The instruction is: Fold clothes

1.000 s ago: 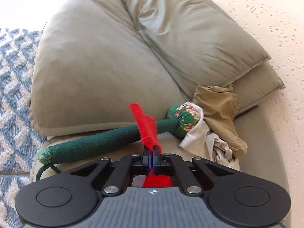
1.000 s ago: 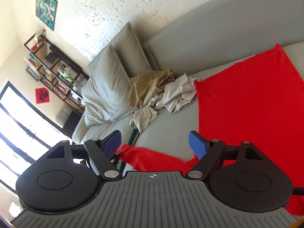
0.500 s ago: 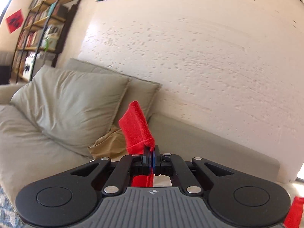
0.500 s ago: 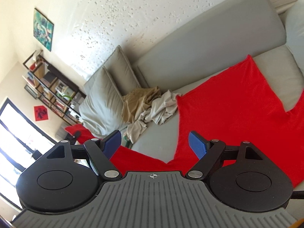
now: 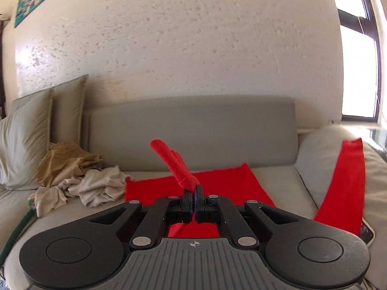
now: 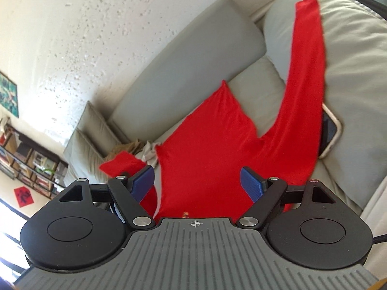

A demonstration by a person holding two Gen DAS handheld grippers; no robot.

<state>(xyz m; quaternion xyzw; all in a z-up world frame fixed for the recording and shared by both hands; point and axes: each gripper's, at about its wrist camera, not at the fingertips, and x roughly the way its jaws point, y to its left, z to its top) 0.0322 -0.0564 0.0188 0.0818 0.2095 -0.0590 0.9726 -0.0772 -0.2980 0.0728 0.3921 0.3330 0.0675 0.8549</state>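
Observation:
A red garment (image 5: 217,181) lies spread on the grey sofa seat (image 5: 278,176). One of its sleeves (image 5: 346,181) runs up over the big pillow on the right. My left gripper (image 5: 192,193) is shut on a bunched red end of it (image 5: 169,159), which sticks up above the jaws. In the right wrist view the red garment (image 6: 205,145) fills the middle, its long sleeve (image 6: 307,72) draped up the pillow. My right gripper (image 6: 197,183) hangs open over the cloth with nothing between its blue pads (image 6: 250,184). The lifted red end (image 6: 121,164) shows at its left.
A heap of tan and beige clothes (image 5: 72,169) lies at the sofa's left end, below two grey cushions (image 5: 24,140). A phone (image 6: 329,130) rests by the right pillow (image 6: 350,60), partly under the sleeve. A bookshelf (image 6: 31,164) stands at far left.
The left gripper has swung right, from the left-end cushions to face the sofa back, carrying the red end with it. The right gripper has moved right over the garment, still open.

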